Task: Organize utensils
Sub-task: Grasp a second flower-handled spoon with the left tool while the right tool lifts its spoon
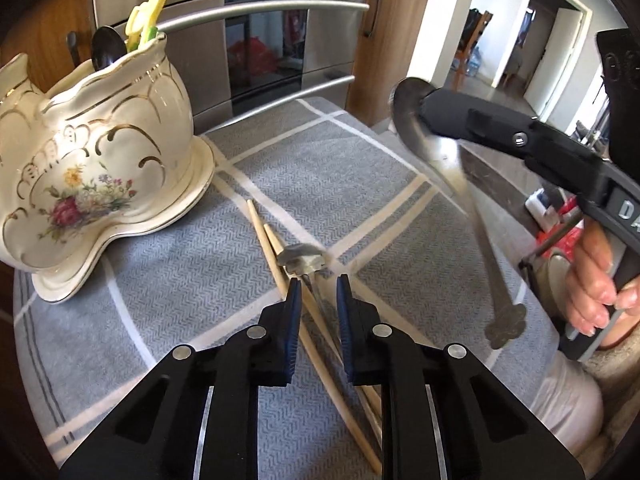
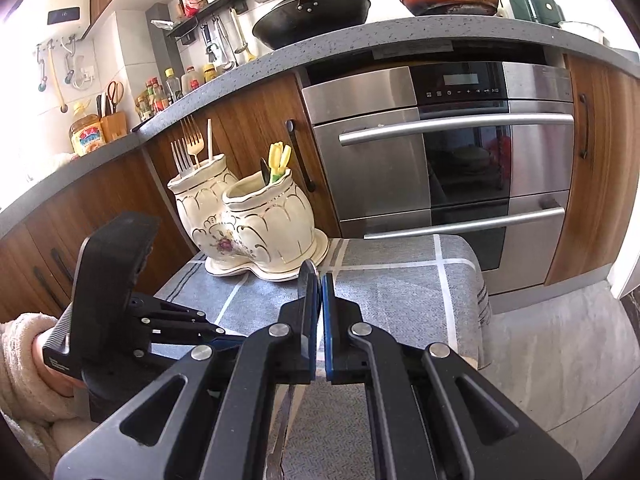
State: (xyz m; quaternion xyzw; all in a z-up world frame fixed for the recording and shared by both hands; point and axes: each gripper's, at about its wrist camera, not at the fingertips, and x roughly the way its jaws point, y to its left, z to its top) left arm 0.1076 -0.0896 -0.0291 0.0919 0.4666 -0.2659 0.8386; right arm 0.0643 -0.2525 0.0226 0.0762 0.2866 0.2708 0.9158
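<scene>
On the grey checked cloth (image 1: pixel 160 280) lie two wooden chopsticks (image 1: pixel 260 228) and a metal utensil with an ornate handle end (image 1: pixel 300 261). My left gripper (image 1: pixel 319 292) points down at them. Its blue pads straddle the utensil's thin stem with cloth showing beside it, so it is open. My right gripper (image 1: pixel 420 98) hovers at the upper right, shut on a metal spoon (image 1: pixel 480 240) whose handle hangs down. In the right wrist view that spoon (image 2: pixel 307 276) shows edge-on between the closed pads of the right gripper (image 2: pixel 320 280). A cream floral twin-pot holder (image 1: pixel 100 152) (image 2: pixel 256 224) stands at the cloth's far left.
The holder's left pot holds forks (image 2: pixel 186 152); the right pot holds a black spoon (image 1: pixel 106 48) and a yellow-green utensil (image 1: pixel 150 4). A steel oven with bar handles (image 2: pixel 460 128) and wooden cabinets stand behind. The cloth's right edge drops to the floor (image 2: pixel 560 340). A hand (image 1: pixel 592 276) grips the right tool.
</scene>
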